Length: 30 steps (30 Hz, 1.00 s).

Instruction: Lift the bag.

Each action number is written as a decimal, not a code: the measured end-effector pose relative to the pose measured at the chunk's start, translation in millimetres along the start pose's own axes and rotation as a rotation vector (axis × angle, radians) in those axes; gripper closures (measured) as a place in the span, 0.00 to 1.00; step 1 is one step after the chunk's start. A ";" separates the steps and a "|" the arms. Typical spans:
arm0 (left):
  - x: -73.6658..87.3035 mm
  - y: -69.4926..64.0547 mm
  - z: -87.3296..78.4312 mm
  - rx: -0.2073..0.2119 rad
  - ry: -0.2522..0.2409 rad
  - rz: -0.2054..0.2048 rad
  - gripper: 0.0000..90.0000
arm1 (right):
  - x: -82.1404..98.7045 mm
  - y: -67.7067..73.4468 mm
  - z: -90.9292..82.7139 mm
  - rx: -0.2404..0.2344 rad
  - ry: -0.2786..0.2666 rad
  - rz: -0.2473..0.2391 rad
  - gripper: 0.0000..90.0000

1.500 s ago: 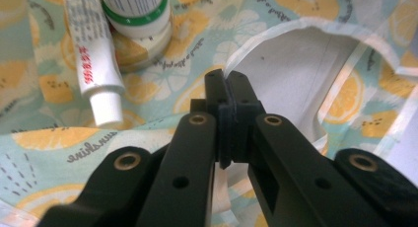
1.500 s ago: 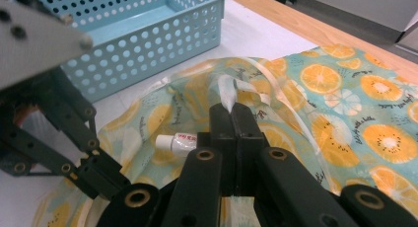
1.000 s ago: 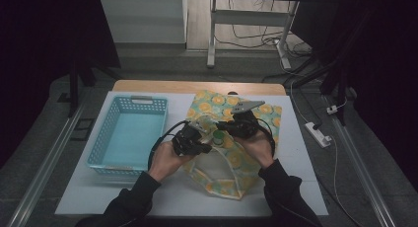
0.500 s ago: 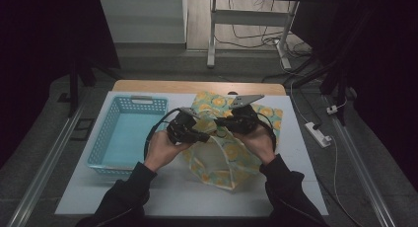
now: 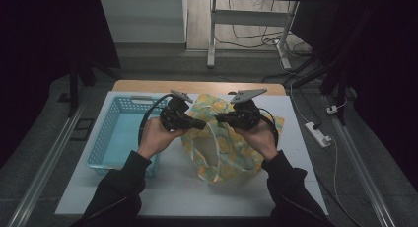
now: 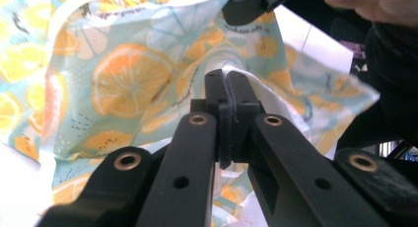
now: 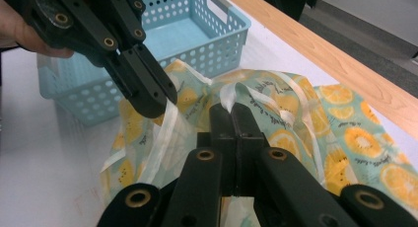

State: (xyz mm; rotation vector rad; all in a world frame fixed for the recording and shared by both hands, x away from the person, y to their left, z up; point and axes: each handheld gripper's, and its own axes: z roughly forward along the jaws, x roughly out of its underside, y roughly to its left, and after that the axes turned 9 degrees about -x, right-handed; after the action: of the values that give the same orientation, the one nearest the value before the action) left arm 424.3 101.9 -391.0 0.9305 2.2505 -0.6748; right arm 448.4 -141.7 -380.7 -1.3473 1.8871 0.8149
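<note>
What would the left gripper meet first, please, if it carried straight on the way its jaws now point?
Probably the right gripper: the left gripper, shut on the lemon-print fabric bag, points across at it with only the bag's edge between. Depth is uncertain.

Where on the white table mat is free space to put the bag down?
The white mat is bare at its near edge, between the blue basket and the citrus-print bag. The middle is crowded: left claw and right claw both grip the bag.

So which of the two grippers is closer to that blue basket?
Left. The left gripper hangs just beside the blue basket, pinching the fruit-print bag; the right gripper grips the bag farther off.
</note>
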 end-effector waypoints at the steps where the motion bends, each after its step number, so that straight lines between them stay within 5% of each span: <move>1: -1.9 0.1 -2.2 0.001 -0.007 0.001 1.00 | -1.1 -0.2 -0.9 -0.004 -0.005 0.002 1.00; 18: -32.4 7.3 -37.4 0.030 -0.084 -0.020 1.00 | -28.8 3.5 -18.5 -0.022 -0.041 -0.023 1.00; 30: -60.8 5.1 -68.8 -0.003 -0.138 -0.005 1.00 | -62.9 10.5 -34.2 -0.012 -0.053 -0.060 1.00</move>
State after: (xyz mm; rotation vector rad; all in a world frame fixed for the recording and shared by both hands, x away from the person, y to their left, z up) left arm 439.8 122.6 -302.7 0.8501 2.1321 -0.7160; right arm 448.0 -132.3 -308.9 -1.3701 1.7953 0.8253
